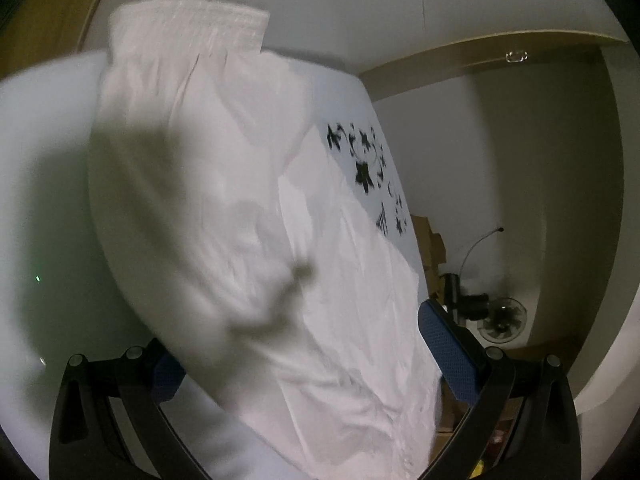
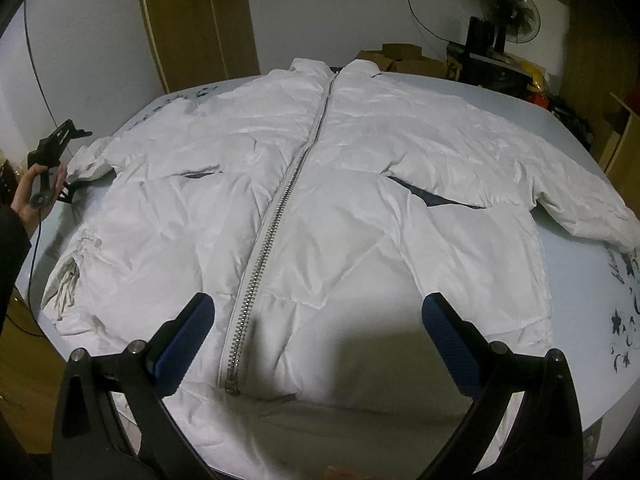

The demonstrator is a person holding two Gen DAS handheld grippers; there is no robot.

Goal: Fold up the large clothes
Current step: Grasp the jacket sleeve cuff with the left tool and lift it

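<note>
Jaws wide both grippers; jacket flat, sleeve at table edge.

Round pale table in a dim room, clutter along the far wall.

The table carries a black floral print at its edge. Behind it stand cardboard boxes, a black fan, a yellow helmet and a wooden door.

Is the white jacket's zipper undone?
No, in the right wrist view the metal zipper runs closed from hem to collar down the middle of the white jacket.
</note>
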